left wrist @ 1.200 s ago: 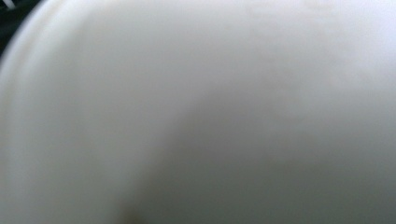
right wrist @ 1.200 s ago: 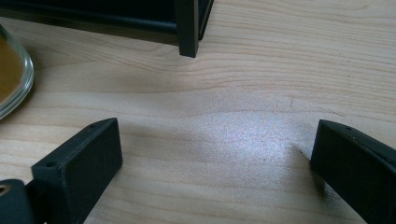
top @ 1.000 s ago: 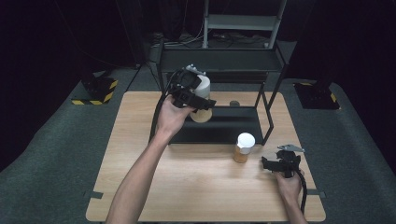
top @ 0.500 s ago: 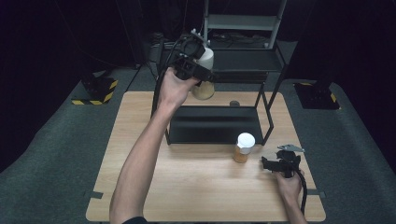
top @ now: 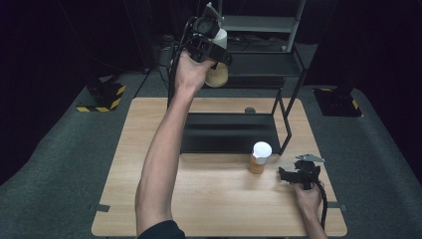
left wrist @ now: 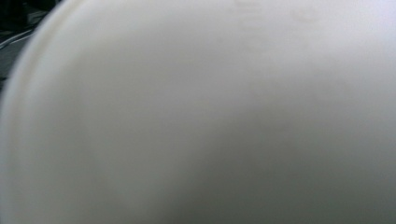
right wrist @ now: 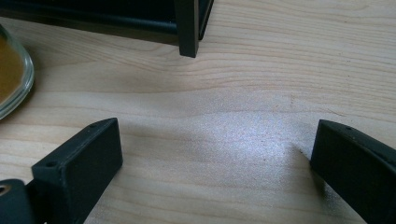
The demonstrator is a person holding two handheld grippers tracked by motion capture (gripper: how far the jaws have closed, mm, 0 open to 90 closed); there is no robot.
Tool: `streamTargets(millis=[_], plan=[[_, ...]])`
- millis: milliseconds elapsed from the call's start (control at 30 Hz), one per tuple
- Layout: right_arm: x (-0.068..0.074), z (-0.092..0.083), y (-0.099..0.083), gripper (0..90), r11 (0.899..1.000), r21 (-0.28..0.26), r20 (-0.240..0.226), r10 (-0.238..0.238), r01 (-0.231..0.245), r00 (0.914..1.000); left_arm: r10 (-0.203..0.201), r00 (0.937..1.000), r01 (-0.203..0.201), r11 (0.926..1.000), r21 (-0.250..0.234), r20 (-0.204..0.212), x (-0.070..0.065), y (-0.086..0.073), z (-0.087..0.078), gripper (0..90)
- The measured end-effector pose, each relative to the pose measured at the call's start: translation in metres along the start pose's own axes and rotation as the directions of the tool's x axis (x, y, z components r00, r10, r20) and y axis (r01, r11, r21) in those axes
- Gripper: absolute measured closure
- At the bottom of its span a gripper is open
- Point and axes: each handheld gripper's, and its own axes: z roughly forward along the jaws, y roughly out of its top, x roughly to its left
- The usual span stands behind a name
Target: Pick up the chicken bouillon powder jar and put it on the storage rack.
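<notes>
Jar with white lid (top: 217, 60) is up in the air, clamped in the left gripper (top: 211, 47), held at the level of the black shelf rack's (top: 263, 64) upper tier and just off that tier's left end. Left gripper view is blurred white at close range, which I read as the lid (left wrist: 210, 112) pressed against the camera; jaws are pinching the jar, tan contents visible below the grip. Second jar (top: 260, 157), same white cap, stands on the wooden table (top: 149, 199) just in front of the rack's right leg (right wrist: 187, 28). Right gripper (top: 298, 175) rests on the table just right of that second jar, jaws spread wide with nothing between them; its own view shows bare wood between the jaws and the glass edge of the second jar (right wrist: 14, 74) at far left. Step in hand, by my read: transport phase, loading the jar onto the rack's upper tier. Next move calls for carrying it rightward over the tier, keeping it upright, lowering until the base seats flat on the tier, then releasing. Watch clearance to the rack's posts, and don't let go early.
</notes>
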Motion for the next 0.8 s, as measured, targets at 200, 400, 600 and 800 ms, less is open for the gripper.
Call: streamTargets(millis=[200,400,600,800], plan=[[0.000,0.000,0.000,1.5,1.000,0.000,0.000,0.000,0.000,1.0000,-0.057,0.9978,0.057,0.9984,0.000,-0.035,0.003,0.008,0.008,32.8],[0.000,0.000,0.000,1.5,1.000,0.000,0.000,0.000,0.000,1.0000,-0.092,0.9922,0.092,0.9957,0.005,-0.085,0.002,0.018,0.021,32.8],[0.000,0.000,0.000,1.5,1.000,0.000,0.000,-0.001,0.001,1.0000,-0.115,0.9798,0.118,0.9930,0.009,-0.164,-0.006,0.025,0.034,32.9],[0.000,0.000,0.000,1.6,1.000,0.000,0.000,-0.001,0.001,1.0000,-0.116,0.9714,0.120,0.9928,0.005,-0.207,-0.011,0.032,0.040,32.9]])
